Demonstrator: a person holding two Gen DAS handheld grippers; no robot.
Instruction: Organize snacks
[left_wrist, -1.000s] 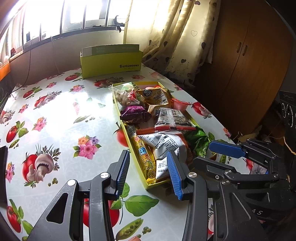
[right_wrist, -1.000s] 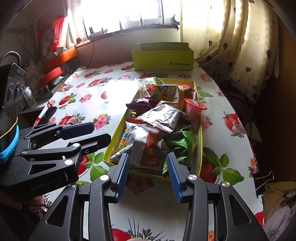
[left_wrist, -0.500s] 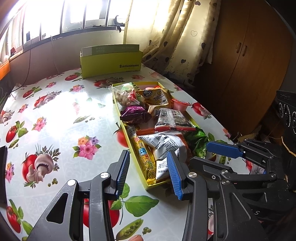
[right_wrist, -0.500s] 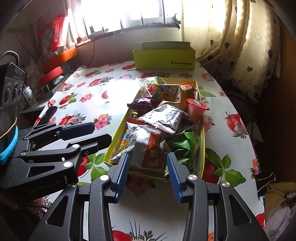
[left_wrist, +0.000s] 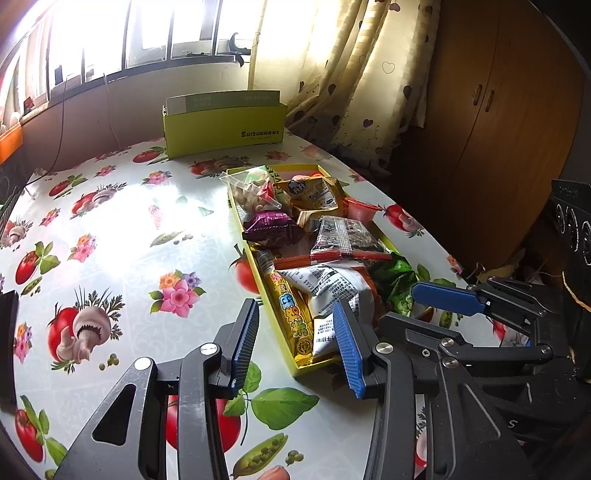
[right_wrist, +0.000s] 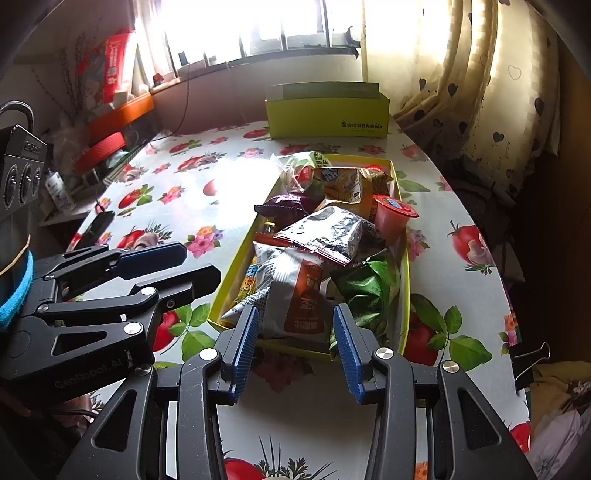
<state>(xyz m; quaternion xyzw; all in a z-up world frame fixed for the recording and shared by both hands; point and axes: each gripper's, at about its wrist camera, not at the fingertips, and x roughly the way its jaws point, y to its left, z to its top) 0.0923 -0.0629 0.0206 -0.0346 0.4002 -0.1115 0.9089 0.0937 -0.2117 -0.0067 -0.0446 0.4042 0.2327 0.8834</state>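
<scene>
Both grippers, left (left_wrist: 293, 341) and right (right_wrist: 295, 349), are held released and empty above the table (left_wrist: 122, 240), near the tray's (right_wrist: 229, 271) near end. Snacks (right_wrist: 295, 291) are seen piled in the tray, a green box (right_wrist: 327, 114) well behind it.

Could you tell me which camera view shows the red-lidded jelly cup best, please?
The right wrist view: the jelly cup stands unobstructed, lid and pink body visible. The left wrist view shows the jelly cup smaller, partly hidden behind packets.
</scene>
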